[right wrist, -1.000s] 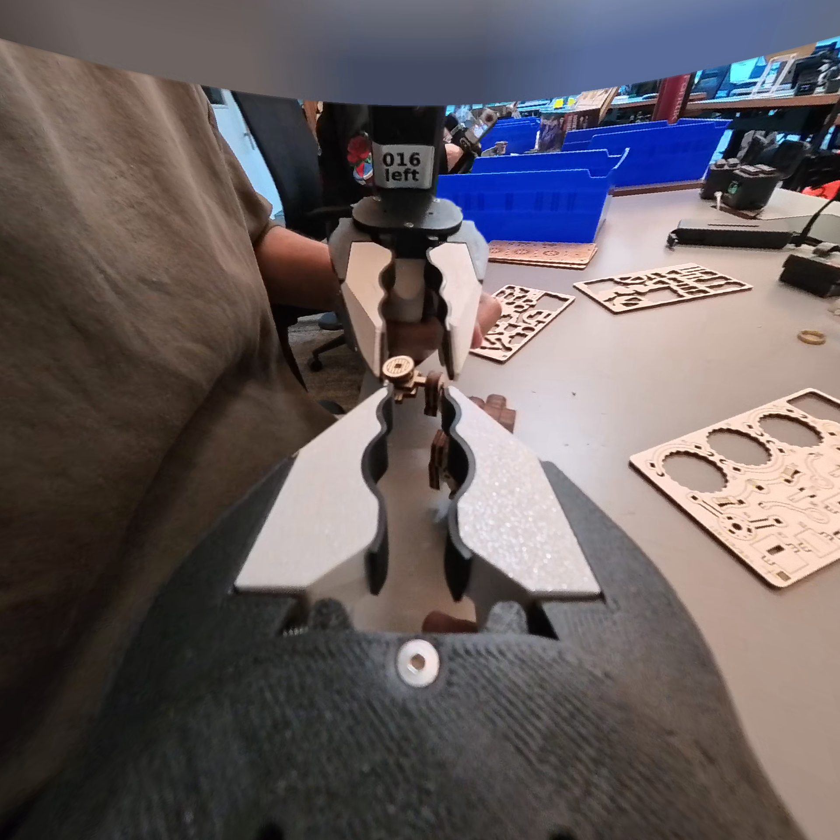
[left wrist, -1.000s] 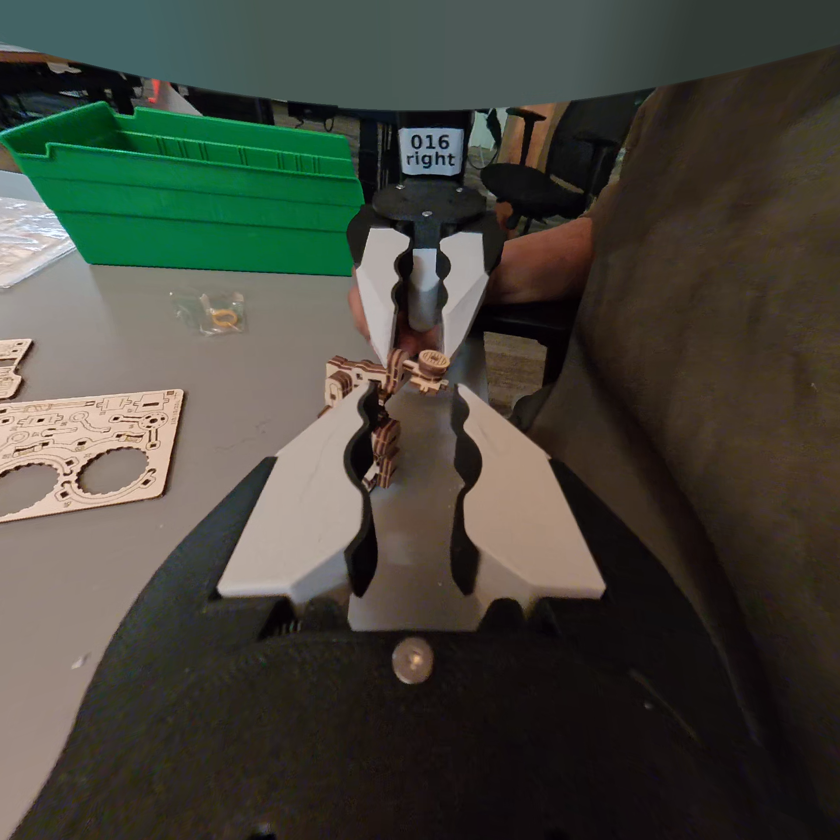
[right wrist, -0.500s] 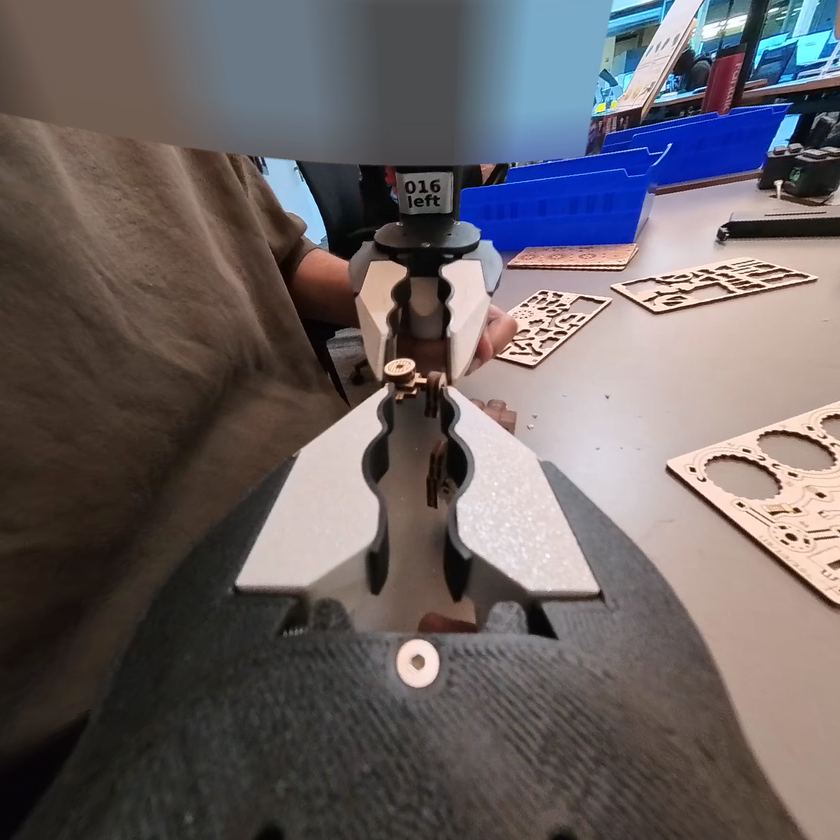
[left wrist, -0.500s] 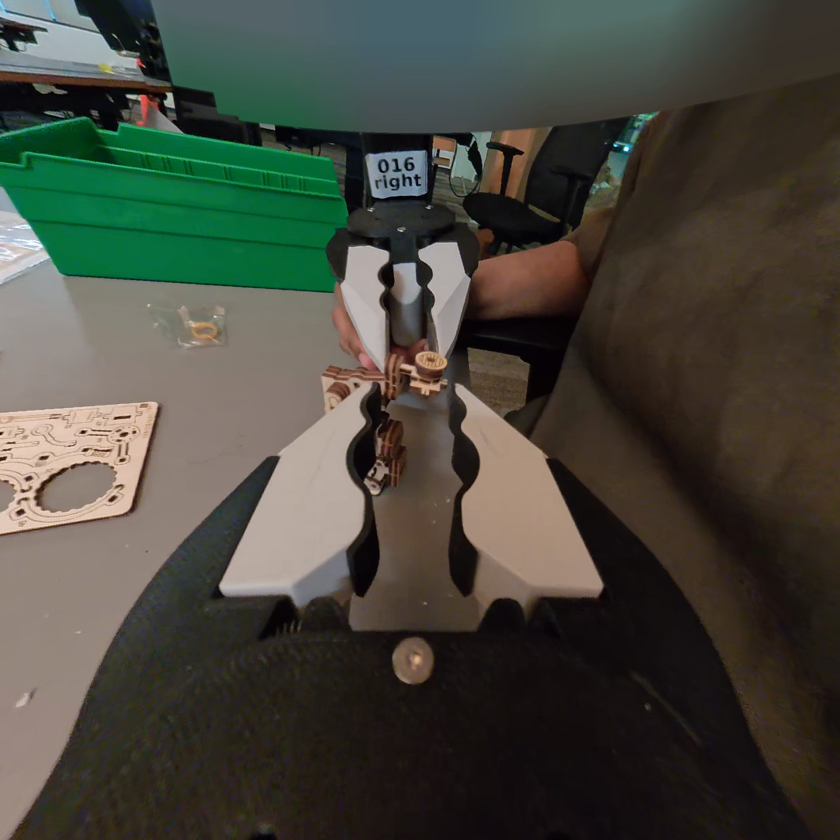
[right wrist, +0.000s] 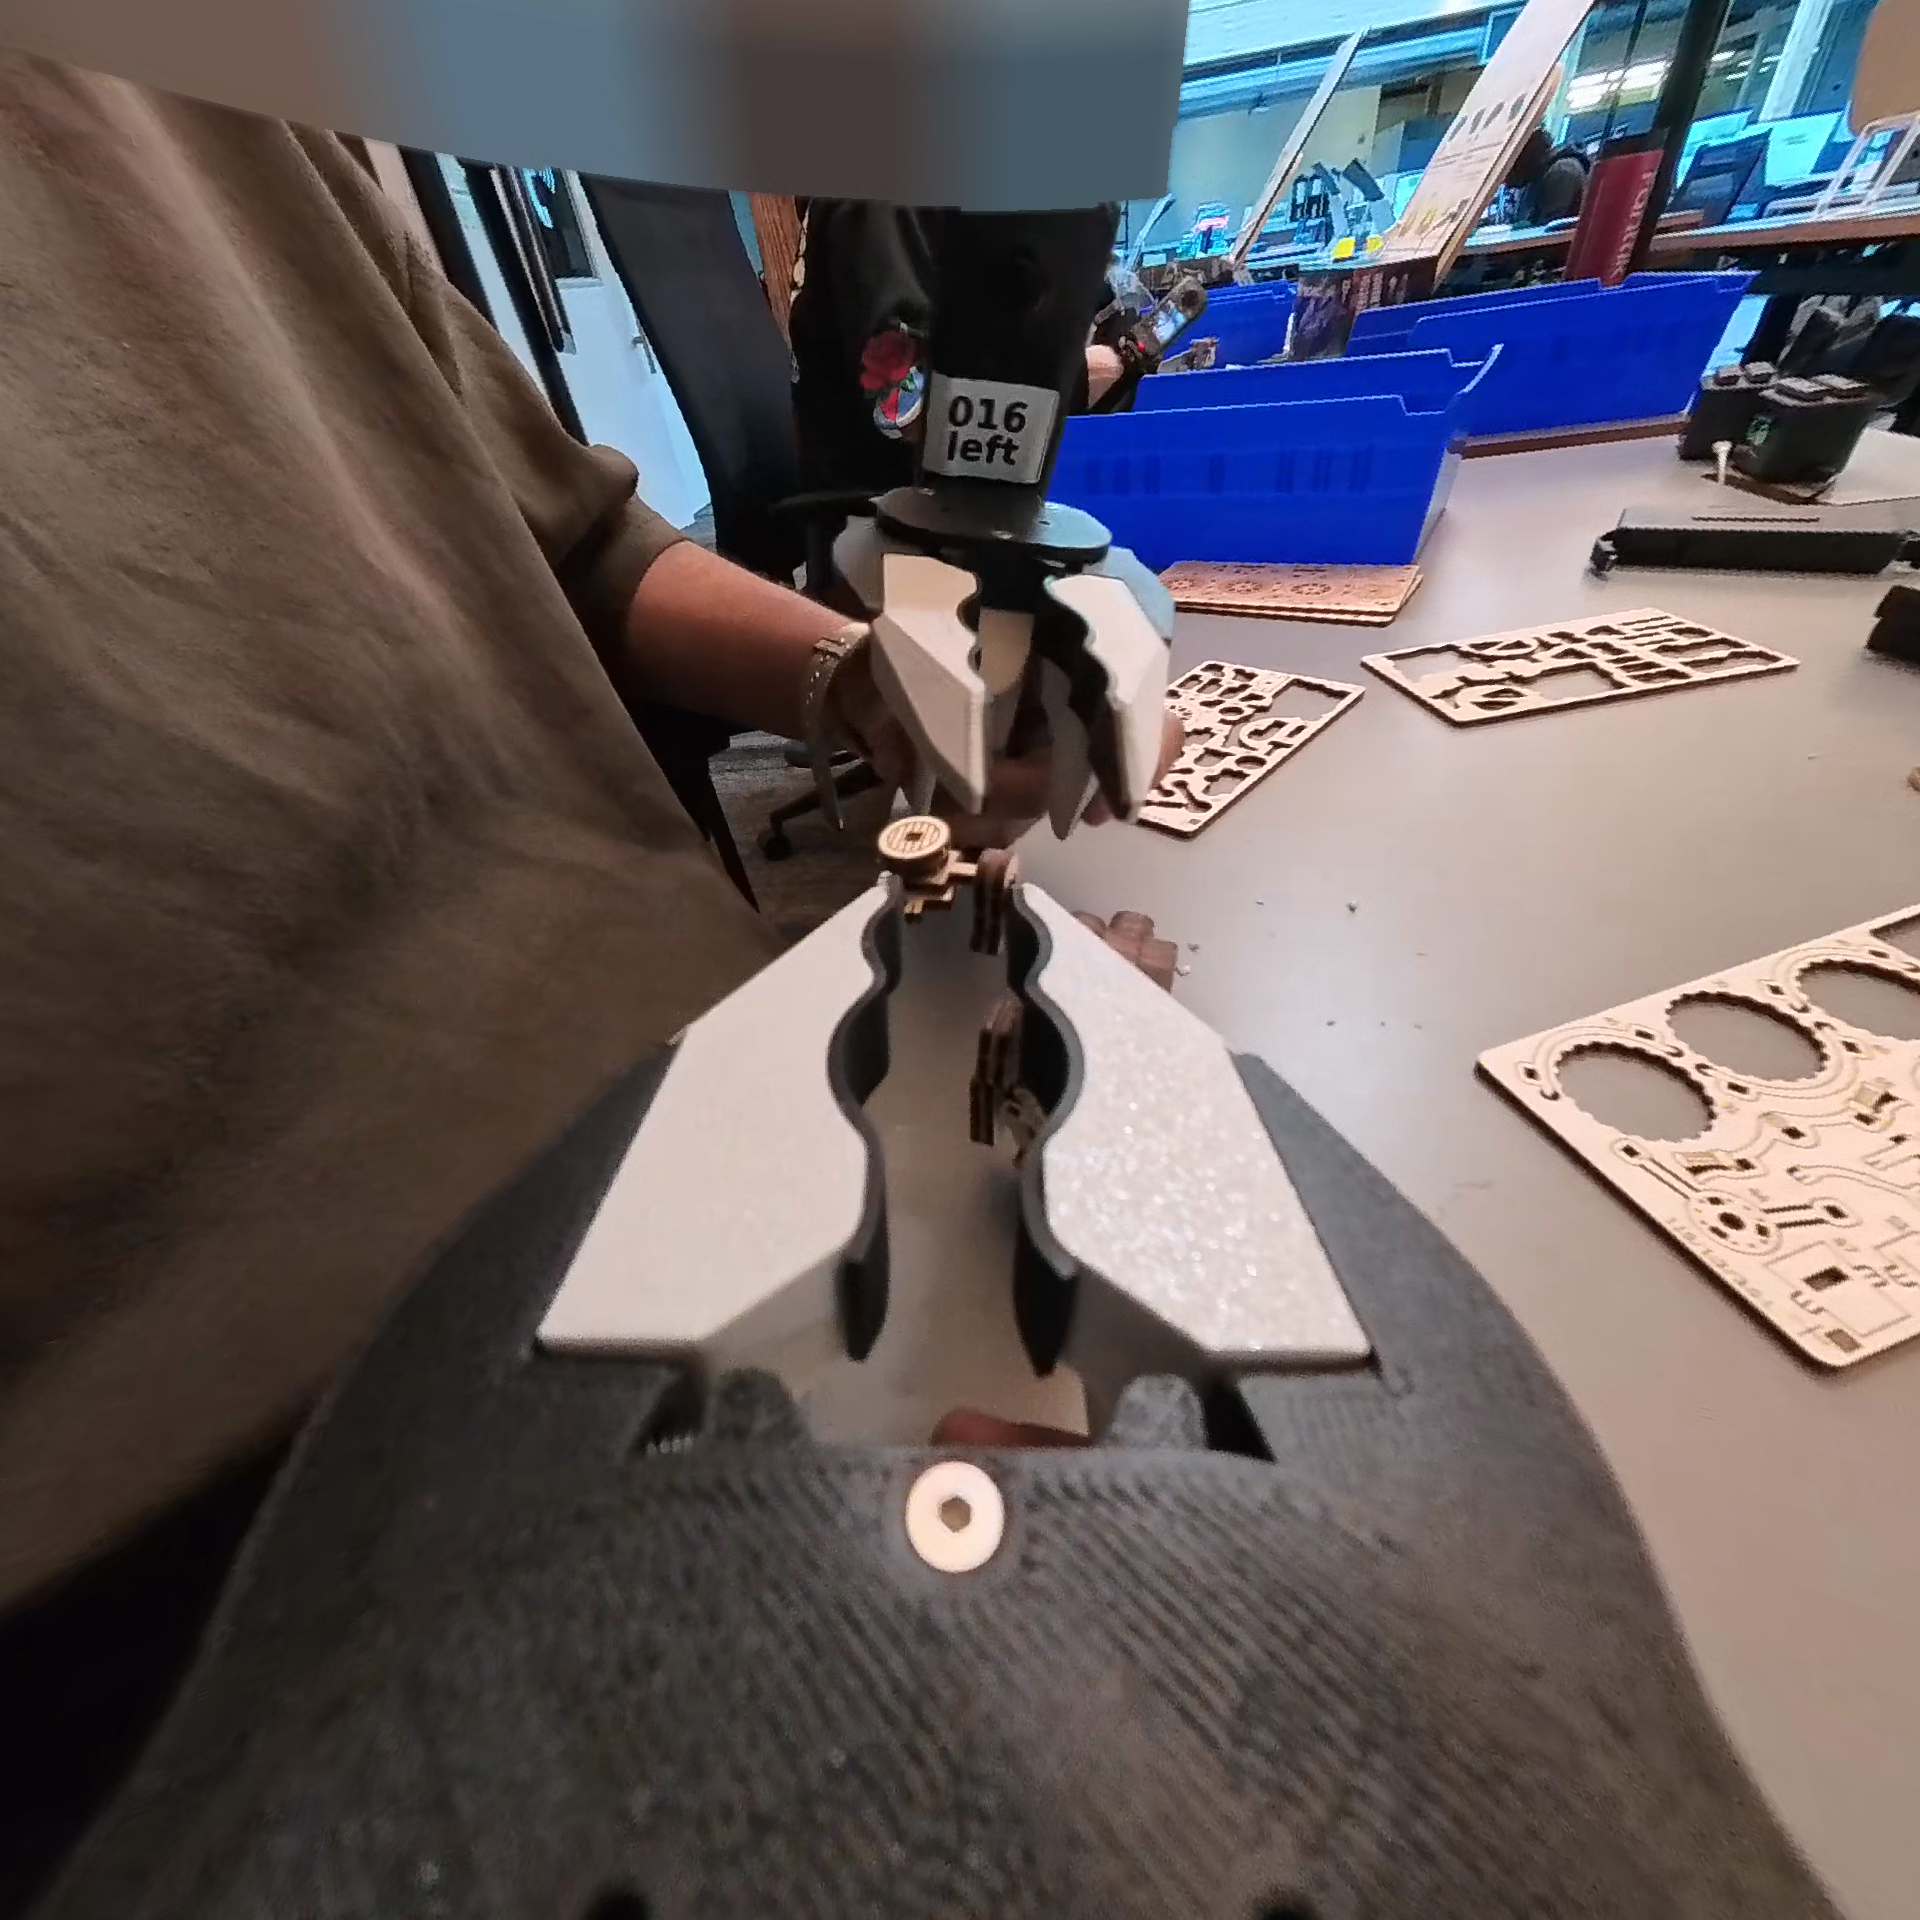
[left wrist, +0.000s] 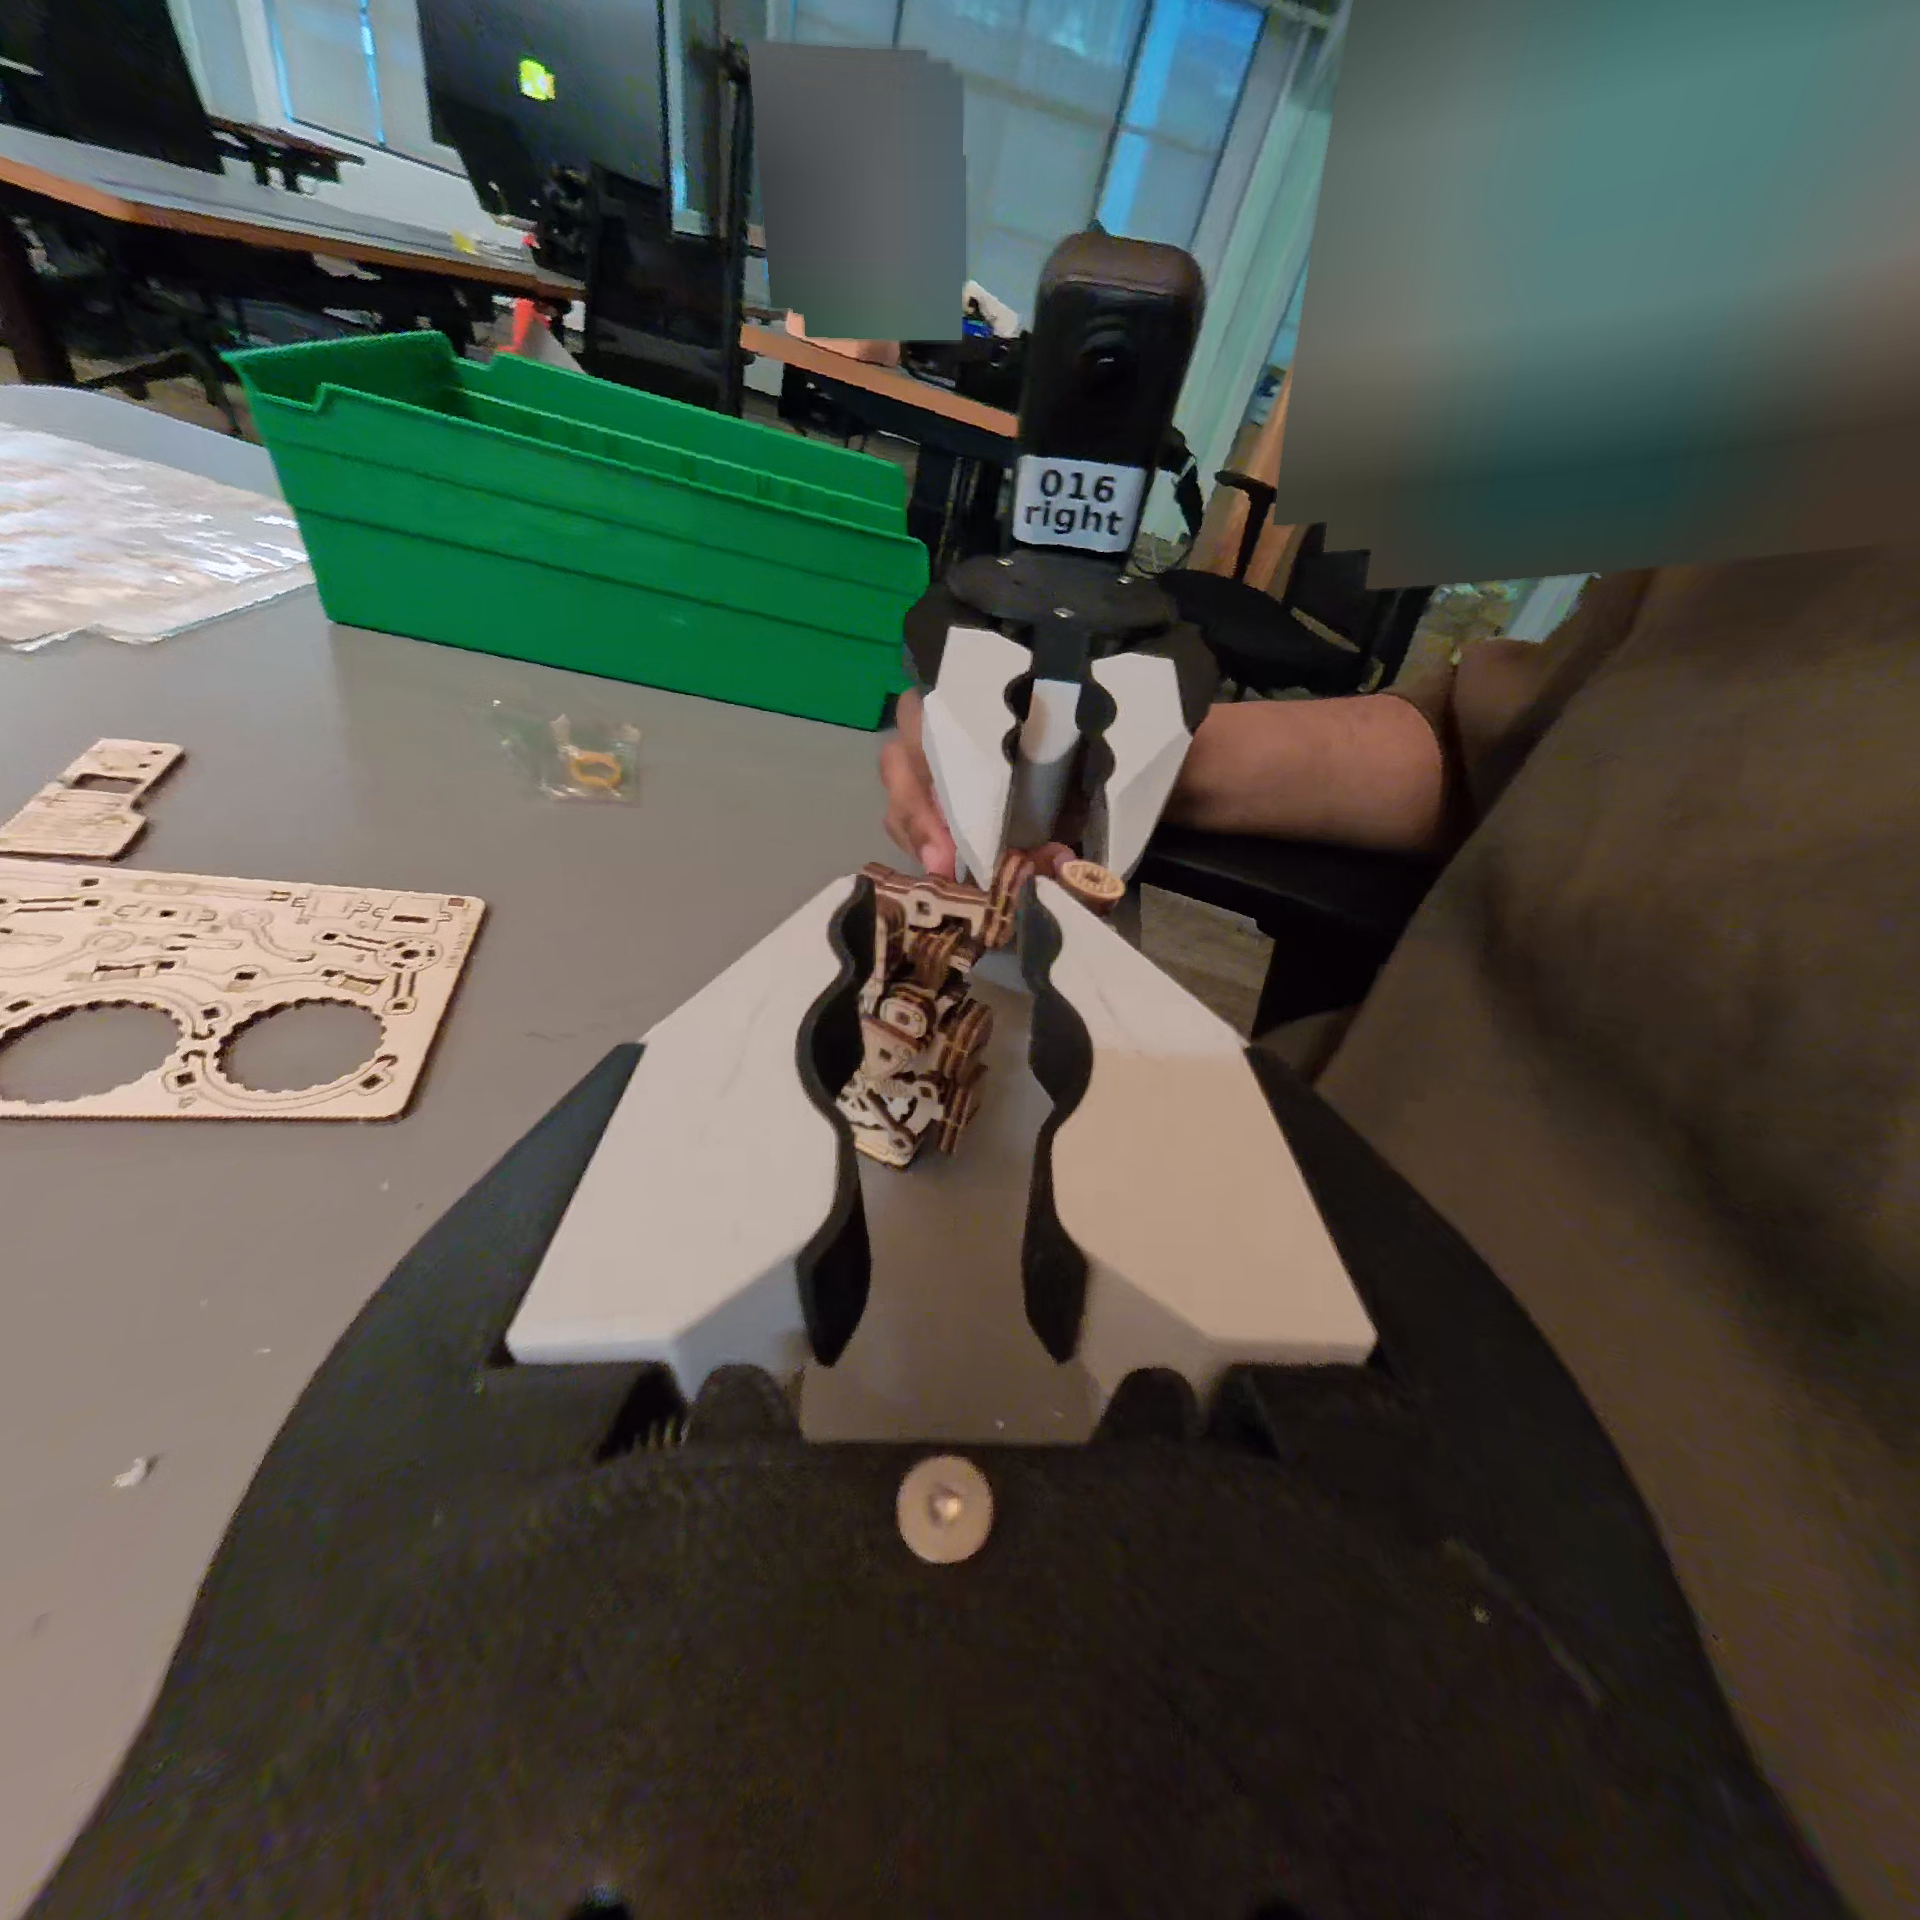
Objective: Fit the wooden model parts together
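Note:
A small wooden model (left wrist: 914,1018) of layered laser-cut parts hangs over the grey table edge, between my two grippers, which face each other tip to tip. My left gripper (left wrist: 945,888) has its jaws narrowed around the model's upper part, which fills the gap. My right gripper (right wrist: 954,904) is shut on the model's short shaft, between a round knob (right wrist: 912,840) and a brown disc (right wrist: 992,899). The right gripper (left wrist: 1044,868) also shows in the left wrist view, the left gripper (right wrist: 1018,821) in the right wrist view. The model's body is mostly hidden behind the right finger.
A green bin (left wrist: 582,551) stands at the back of the table. A punched wooden sheet (left wrist: 208,997) and a small plastic bag (left wrist: 587,764) lie to the left. A blue bin (right wrist: 1268,468) and more wooden sheets (right wrist: 1714,1122) (right wrist: 1579,665) lie to the right. The person's torso (left wrist: 1662,1039) is close. Only a small space, under 4 cm, lies between the two pairs of fingers.
Both grippers have tilted upward, so more of the room shows. In the left wrist view the model has turned from edge-on to face-on, and the left jaws have narrowed slightly around it.

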The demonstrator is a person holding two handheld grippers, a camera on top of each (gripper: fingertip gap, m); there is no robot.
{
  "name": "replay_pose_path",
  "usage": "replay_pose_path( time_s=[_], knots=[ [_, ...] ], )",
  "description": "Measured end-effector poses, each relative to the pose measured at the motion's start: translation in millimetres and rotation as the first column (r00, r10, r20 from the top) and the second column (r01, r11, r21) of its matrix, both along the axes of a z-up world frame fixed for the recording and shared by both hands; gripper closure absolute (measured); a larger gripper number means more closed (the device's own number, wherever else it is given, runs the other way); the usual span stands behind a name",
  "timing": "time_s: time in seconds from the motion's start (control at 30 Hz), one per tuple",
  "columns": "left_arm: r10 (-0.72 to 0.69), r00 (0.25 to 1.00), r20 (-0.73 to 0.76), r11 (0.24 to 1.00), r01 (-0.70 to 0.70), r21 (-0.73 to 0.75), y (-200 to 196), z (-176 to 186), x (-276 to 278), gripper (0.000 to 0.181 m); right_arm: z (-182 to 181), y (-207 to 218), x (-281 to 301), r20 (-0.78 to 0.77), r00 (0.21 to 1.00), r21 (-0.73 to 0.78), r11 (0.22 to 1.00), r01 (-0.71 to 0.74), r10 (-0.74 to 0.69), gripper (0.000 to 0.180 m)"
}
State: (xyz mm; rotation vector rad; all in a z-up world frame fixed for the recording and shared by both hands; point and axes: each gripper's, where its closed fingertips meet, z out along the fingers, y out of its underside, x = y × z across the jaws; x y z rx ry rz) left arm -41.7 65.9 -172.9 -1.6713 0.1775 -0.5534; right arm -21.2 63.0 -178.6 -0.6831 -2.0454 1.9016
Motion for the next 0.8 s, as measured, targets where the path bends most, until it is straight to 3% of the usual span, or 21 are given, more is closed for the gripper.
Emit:
replay_pose_path(
  time_s=[0.8],
  knots=[
    [0.042,0.993,0.107,0.998,-0.036,-0.055,6,-7,-19,0.155,4,10,-11,0.004,0.999,-0.04,0.999,0.034,-0.034,0.162]
  ],
)
